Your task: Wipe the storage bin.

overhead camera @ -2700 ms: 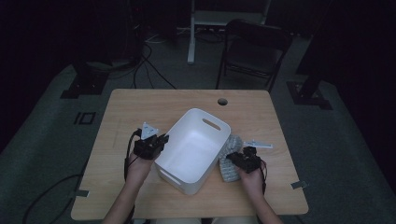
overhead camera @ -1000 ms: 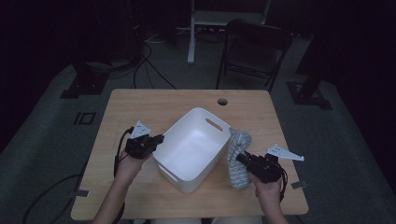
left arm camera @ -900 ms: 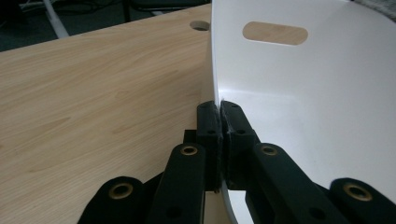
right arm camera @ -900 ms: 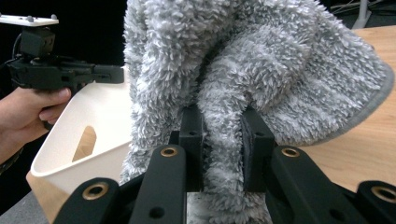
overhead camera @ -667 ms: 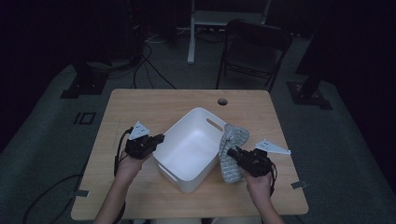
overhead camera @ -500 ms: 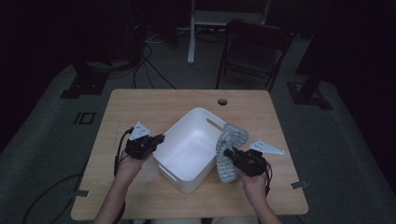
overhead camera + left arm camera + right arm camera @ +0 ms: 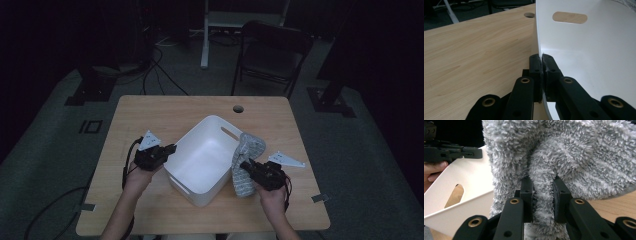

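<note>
The left gripper is clamped on the rim of the white bin, which stands on the wooden table. The right gripper grips a fold of the grey fleecy cloth, which hangs against the bin's right outer wall.

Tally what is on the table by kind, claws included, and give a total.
White plastic bins: 1, the bin, its rim pinched by the left claw.
Grey fluffy cloths: 1, the cloth, pinched by the right claw.
Claws: 2.
Total: 4.
</note>
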{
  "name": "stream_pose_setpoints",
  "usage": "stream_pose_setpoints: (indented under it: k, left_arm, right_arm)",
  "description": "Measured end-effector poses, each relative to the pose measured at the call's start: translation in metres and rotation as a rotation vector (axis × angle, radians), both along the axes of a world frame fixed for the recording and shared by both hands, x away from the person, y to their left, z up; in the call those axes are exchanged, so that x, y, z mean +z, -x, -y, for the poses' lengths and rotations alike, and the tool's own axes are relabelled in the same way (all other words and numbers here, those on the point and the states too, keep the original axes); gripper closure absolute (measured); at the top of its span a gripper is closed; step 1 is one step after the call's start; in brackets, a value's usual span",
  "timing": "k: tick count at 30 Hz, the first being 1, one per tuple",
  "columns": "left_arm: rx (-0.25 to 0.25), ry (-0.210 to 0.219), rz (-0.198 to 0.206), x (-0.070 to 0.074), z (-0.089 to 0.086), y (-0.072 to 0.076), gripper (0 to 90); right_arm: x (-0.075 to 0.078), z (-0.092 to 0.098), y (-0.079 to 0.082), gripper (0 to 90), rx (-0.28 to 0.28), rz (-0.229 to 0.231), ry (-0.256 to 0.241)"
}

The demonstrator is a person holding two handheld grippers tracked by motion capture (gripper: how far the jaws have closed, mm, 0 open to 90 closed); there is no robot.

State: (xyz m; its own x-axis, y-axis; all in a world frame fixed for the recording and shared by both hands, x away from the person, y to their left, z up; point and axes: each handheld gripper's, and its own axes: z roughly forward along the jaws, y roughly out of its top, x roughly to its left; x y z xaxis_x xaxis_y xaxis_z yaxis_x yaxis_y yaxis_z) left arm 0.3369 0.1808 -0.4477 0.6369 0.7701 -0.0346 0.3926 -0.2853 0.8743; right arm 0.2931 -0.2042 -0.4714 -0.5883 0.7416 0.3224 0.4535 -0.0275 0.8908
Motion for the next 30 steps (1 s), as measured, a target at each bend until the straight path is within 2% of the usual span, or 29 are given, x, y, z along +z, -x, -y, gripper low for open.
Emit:
stream_pose_setpoints:
  k: [8,13,15,21,30]
  left_arm:
    - [0.002,-0.002,-0.01,-0.001,0.0,0.0,86.8]
    - [0.003,-0.001,-0.008,-0.001,0.0,0.0,86.7]
    - [0.001,0.007,-0.02,-0.002,0.0,-0.001,86.5]
    - [0.0,-0.002,-0.019,-0.002,0.001,-0.001,86.4]
    - [0.003,-0.002,-0.02,-0.002,0.001,-0.001,86.4]
  right_arm:
    - [-0.006,0.0,0.001,74.5,0.002,-0.018,0.012]
    - [-0.013,-0.001,0.001,74.4,0.004,-0.042,0.028]
    - [-0.017,-0.002,0.0,74.4,0.009,-0.058,0.038]
    - [-0.028,-0.004,-0.003,74.3,0.013,-0.09,0.053]
    - [-0.035,-0.004,-0.006,74.2,0.009,-0.118,0.067]
